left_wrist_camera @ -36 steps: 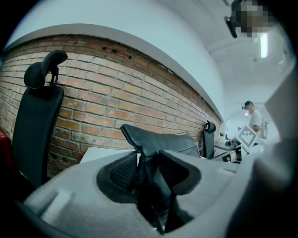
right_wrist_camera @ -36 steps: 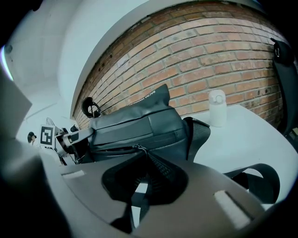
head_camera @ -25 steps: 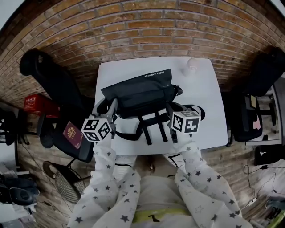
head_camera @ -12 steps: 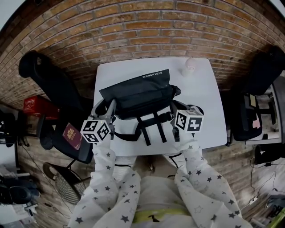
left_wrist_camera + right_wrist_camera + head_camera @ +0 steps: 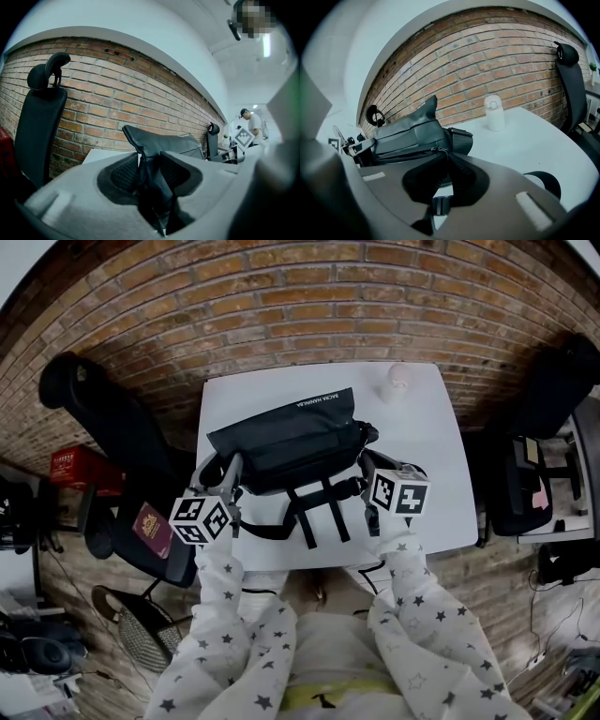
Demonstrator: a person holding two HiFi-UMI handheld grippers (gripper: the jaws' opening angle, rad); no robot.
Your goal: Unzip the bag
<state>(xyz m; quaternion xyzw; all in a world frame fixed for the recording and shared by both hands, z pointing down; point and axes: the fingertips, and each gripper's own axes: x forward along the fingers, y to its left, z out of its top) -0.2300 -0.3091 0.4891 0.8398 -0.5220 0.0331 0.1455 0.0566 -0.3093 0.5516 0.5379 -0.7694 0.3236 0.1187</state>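
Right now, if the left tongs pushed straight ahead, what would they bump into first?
The black bag: the left tongs pinch its end, so they'd likely just press further into it.

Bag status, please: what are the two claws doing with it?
Left claw clamped on left-end fabric of the black bag. Right claw shut on the zipper pull at its right end. White bottle stands well clear.

Your black matt cloth bag (image 5: 291, 442) has a faint sheen and woven webbing straps (image 5: 307, 521). Under the bag, the white tabletop (image 5: 431, 432) is smooth and matt; behind it, the red brick wall (image 5: 281, 296) is rough.
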